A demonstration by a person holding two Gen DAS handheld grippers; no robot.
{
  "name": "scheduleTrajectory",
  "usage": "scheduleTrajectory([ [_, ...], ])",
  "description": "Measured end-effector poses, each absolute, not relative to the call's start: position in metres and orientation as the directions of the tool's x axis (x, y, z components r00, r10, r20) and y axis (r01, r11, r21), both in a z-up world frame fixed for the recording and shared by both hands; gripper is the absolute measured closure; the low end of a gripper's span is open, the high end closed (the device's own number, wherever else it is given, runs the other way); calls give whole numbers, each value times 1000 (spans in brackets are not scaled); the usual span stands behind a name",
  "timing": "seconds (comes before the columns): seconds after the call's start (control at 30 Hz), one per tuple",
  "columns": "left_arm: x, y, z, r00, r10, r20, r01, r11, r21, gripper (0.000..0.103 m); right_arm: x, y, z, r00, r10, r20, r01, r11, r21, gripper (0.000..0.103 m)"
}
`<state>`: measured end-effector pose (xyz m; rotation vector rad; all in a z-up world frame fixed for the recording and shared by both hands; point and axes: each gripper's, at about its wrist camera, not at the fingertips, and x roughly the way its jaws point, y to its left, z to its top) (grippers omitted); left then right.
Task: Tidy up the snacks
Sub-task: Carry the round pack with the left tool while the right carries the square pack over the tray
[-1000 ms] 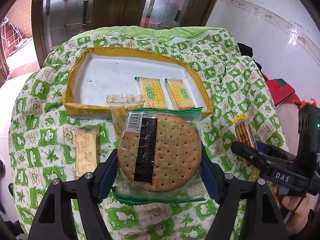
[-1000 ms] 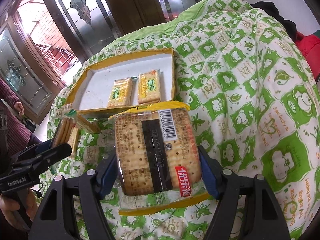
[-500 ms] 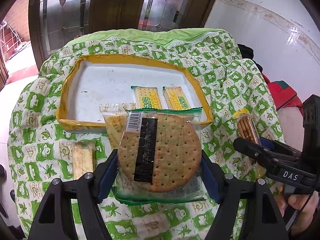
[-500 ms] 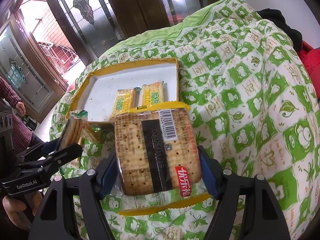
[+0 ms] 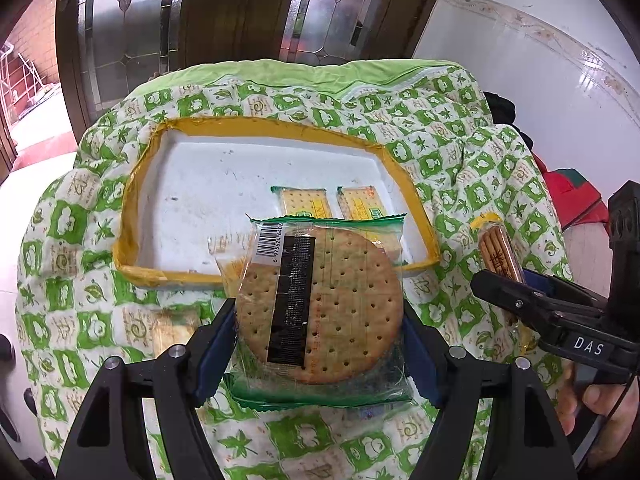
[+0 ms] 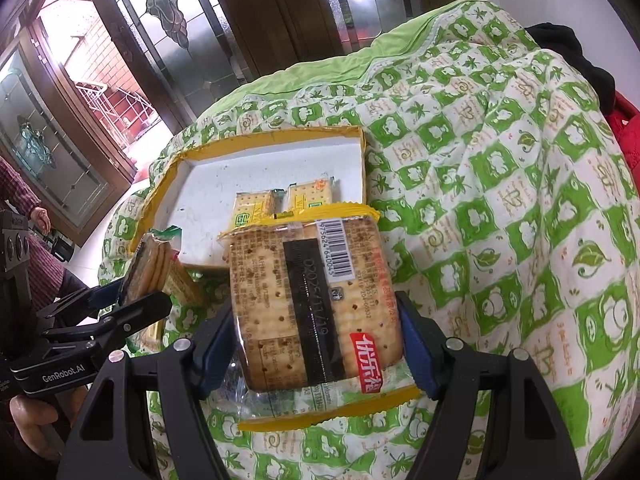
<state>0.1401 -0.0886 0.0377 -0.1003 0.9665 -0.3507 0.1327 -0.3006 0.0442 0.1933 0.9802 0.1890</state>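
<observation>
My left gripper (image 5: 320, 316) is shut on a round cracker pack (image 5: 320, 304) in clear green-edged wrap, held above the near edge of the yellow-rimmed white tray (image 5: 192, 200). My right gripper (image 6: 318, 312) is shut on a square cracker pack (image 6: 312, 300) with yellow-edged wrap, held in front of the tray (image 6: 208, 184). Two yellow biscuit packs (image 5: 304, 200) lie in the tray's right part; they also show in the right wrist view (image 6: 256, 206). A third pack (image 5: 228, 248) lies partly hidden behind the round pack. The right gripper shows at the right edge of the left wrist view (image 5: 504, 284).
The tray sits on a green-and-white patterned quilt (image 5: 460, 168). A loose biscuit pack (image 5: 172, 328) lies on the quilt left of my left gripper. Wood-and-glass doors (image 5: 240, 12) stand behind. A red bag (image 5: 568, 196) sits at the right.
Both grippers have moved forward and up toward the tray with their packs; the tray looks nearer and the loose pack on the quilt has slid lower in the left view.
</observation>
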Motion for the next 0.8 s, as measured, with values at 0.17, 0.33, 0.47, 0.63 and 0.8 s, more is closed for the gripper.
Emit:
scheduleTrajectory([
  [0.17, 152, -84, 42, 521, -334, -786, 240, 940, -241, 24, 145, -298, 49, 550, 247, -798, -70, 965, 251, 30],
  [0.33, 168, -82, 40, 521, -314, -794, 234, 947, -221, 24, 157, -296, 49, 554, 256, -792, -65, 962, 266, 30],
  [0.47, 181, -76, 37, 521, -296, -801, 215, 953, -212, 24, 160, -293, 46, 555, 256, -792, -64, 962, 266, 30],
  [0.63, 199, -69, 35, 528, -269, -806, 188, 962, -198, 24, 162, -293, 40, 551, 256, -795, -57, 961, 270, 30],
  [0.8, 215, -63, 29, 527, -244, -814, 164, 969, -185, 24, 164, -292, 34, 542, 258, -800, -53, 960, 274, 30],
])
